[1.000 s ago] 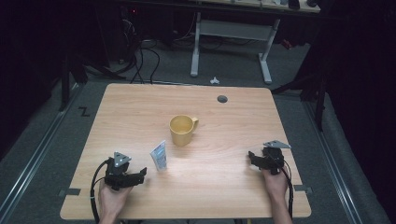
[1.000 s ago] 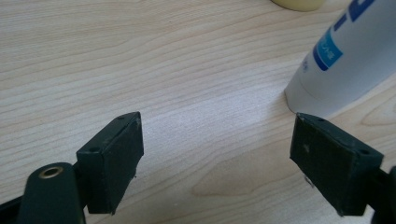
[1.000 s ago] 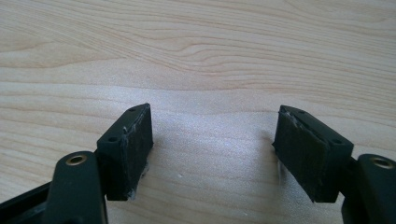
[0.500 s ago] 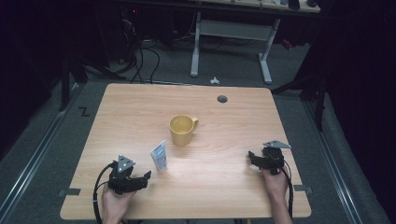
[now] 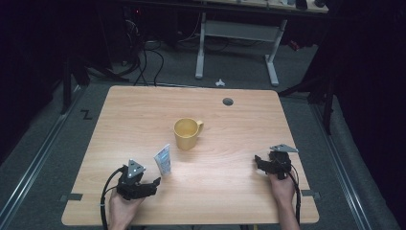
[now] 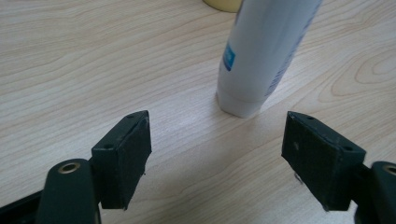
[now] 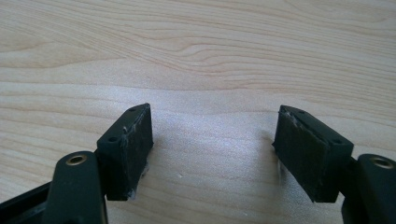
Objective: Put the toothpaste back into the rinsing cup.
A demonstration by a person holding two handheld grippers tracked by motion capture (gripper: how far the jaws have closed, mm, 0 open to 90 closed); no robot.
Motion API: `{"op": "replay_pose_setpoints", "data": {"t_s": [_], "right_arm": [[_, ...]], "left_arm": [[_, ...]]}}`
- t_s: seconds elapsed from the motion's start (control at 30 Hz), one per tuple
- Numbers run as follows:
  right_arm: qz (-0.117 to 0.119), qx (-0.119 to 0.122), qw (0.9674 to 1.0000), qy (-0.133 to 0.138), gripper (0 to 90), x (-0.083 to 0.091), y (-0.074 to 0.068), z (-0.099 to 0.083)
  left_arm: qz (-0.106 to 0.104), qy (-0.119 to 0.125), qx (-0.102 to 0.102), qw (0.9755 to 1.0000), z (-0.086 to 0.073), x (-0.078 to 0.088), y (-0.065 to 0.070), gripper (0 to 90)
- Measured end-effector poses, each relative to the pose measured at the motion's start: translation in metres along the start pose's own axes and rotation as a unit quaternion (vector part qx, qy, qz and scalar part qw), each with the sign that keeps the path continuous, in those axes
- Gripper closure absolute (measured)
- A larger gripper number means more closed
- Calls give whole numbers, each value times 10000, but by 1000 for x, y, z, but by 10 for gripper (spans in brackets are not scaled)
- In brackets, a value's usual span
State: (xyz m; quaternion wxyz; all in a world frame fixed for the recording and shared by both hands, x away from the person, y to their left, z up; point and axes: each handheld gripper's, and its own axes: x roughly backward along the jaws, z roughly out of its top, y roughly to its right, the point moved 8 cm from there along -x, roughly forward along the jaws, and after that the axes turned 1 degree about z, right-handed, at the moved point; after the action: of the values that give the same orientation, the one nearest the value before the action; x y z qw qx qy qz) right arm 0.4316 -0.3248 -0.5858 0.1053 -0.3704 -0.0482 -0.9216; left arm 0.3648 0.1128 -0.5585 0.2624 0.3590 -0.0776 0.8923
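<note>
Nearest the person, the left gripper [image 5: 154,183] rests low on the table [image 5: 230,201]; its jaws stand wide with nothing pressed between them, and they have just been closing a little. Its own view gives what the high view cannot: the white tube [image 6: 261,56] stands upright on its cap just ahead of the gap between the jaws, apart from both pads, with a blue label panel on its side. From above, the same tube [image 5: 163,159] is a small white-and-blue shape just beyond that gripper. The right gripper [image 5: 259,162] sits well apart at the table's right, jaws wide over bare wood. Farther back, near the centre, stands a yellow mug [image 5: 186,133], handle to the right; its inside looks empty, though the angle is shallow.
</note>
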Motion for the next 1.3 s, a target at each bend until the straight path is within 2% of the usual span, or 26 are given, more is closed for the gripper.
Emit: {"op": "replay_pose_setpoints", "data": {"t_s": [0.43, 0.6, 0.8, 1.0, 1.17, 1.3], "right_arm": [[0, -1, 10000, -1, 282, 0, 0, 0], [0, -1, 10000, -1, 282, 0, 0, 0], [1, -1, 10000, 0, 282, 0, 0, 0], [-3, -9, 10000, -6, 282, 0, 0, 0], [-2, -8, 10000, -6, 282, 0, 0, 0], [2, -2, 10000, -1, 282, 0, 0, 0]], "left_arm": [[-153, 77, -98, 9998, 10, -3, 11, 246], [-303, 107, -86, 9994, 15, -4, 15, 245], [-276, 174, -143, 9994, 23, -3, 17, 254], [-236, 178, -136, 9995, 29, -5, 18, 276], [-225, 288, -45, 9993, 35, -5, 19, 291], [-210, 267, -94, 9994, 38, -6, 19, 298]]}}
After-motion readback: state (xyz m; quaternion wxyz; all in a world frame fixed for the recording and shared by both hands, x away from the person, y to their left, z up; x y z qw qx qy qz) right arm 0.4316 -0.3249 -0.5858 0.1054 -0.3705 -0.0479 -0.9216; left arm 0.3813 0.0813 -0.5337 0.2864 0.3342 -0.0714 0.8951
